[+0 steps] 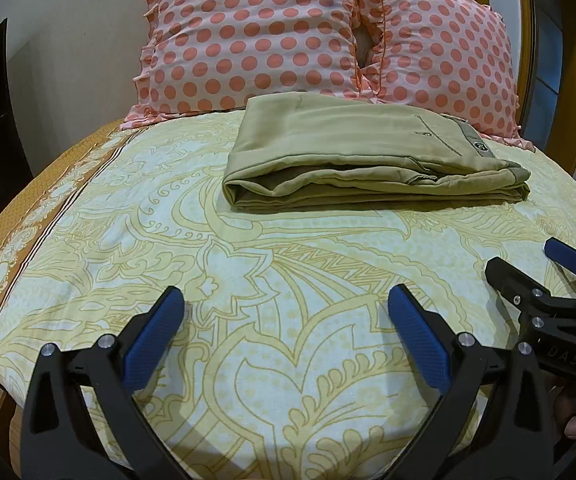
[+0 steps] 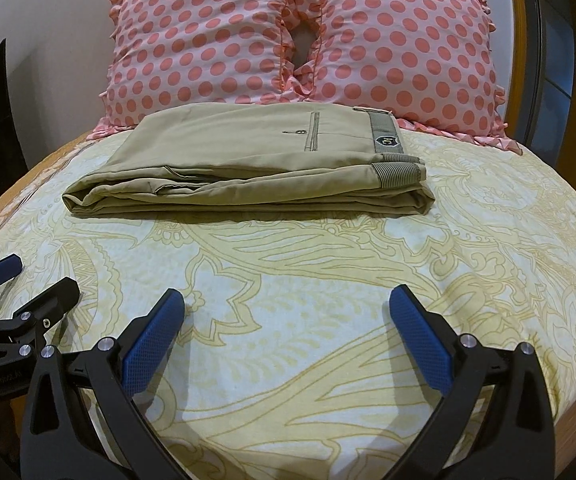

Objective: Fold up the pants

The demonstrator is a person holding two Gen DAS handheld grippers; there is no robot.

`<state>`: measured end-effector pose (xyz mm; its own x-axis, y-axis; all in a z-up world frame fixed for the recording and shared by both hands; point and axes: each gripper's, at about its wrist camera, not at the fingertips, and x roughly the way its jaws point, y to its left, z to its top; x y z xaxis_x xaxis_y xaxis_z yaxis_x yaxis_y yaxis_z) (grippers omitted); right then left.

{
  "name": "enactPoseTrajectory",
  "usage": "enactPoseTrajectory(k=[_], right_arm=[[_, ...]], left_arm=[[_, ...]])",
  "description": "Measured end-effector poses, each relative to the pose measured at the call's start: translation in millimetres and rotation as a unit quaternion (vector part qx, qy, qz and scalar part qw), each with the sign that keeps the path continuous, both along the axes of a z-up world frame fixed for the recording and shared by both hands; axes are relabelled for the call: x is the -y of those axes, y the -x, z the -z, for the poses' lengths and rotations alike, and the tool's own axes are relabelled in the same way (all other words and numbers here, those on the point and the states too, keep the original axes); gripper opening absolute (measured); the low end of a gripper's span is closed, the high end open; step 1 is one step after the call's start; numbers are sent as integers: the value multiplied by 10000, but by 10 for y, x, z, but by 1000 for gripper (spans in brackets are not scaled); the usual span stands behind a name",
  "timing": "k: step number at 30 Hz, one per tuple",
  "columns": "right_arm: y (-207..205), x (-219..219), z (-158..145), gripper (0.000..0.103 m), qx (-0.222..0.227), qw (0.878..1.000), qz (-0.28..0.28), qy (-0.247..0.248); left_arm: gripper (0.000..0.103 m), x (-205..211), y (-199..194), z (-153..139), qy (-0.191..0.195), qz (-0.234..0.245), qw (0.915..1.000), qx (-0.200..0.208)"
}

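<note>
The khaki pants lie folded in a flat stack on the patterned bedsheet, just in front of the pillows; they also show in the right wrist view with the waistband at the right. My left gripper is open and empty, well short of the pants. My right gripper is open and empty, also short of the pants. The right gripper shows at the right edge of the left wrist view, and the left gripper at the left edge of the right wrist view.
Two pink polka-dot pillows lean against the wooden headboard behind the pants. The bed's left edge with an orange border drops off to a dark floor.
</note>
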<state>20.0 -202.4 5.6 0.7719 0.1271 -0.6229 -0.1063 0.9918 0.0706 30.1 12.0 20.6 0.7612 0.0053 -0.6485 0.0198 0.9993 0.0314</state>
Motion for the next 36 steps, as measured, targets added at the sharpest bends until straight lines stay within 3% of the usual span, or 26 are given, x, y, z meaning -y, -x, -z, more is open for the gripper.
enactPoseTrajectory(k=[36], right_arm=[[-5, 20, -11, 102, 19, 10000, -25, -2]], left_arm=[[101, -17, -15, -3, 7, 48, 10000, -9]])
